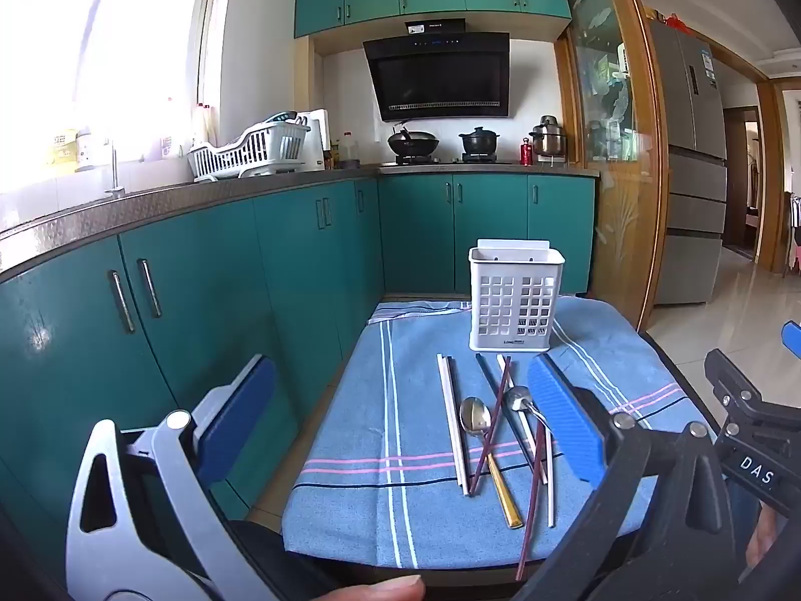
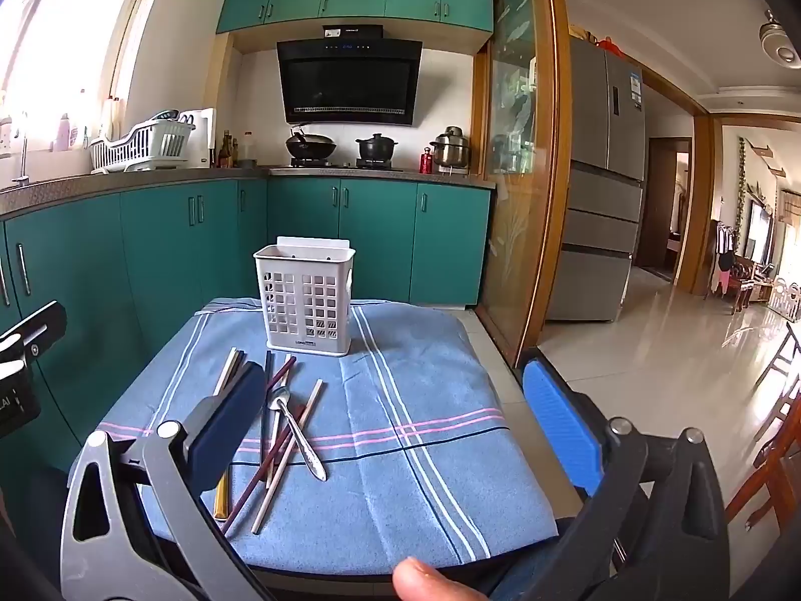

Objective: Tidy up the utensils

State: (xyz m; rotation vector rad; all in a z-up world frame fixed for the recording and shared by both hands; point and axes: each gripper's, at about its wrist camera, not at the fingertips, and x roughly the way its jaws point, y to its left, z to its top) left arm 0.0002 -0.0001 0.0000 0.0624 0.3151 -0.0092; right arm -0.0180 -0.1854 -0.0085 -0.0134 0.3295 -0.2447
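Note:
A white slotted utensil holder [image 1: 515, 300] [image 2: 308, 295] stands upright at the far side of a blue striped cloth [image 1: 380, 451] [image 2: 425, 451] that covers a small table. In front of it lies a loose pile: a gold-handled spoon [image 1: 478, 420], a silver spoon [image 1: 520, 398] [image 2: 295, 425], white chopsticks [image 1: 453, 425] and dark red chopsticks [image 1: 493, 430] [image 2: 260, 471]. My left gripper [image 1: 400, 365] hovers open over the cloth's near left. Open as well, my right gripper [image 2: 395, 370] hangs over the cloth's middle, and its left finger hides part of the pile. Neither holds anything.
Teal cabinets [image 1: 200, 300] and a counter run close along the left, with a dish rack [image 1: 250, 150], and a stove with a wok [image 1: 413, 142] sits at the back. A wood-framed glass door [image 2: 520, 175], a fridge [image 2: 601, 175] and wooden chairs [image 2: 771, 425] are to the right.

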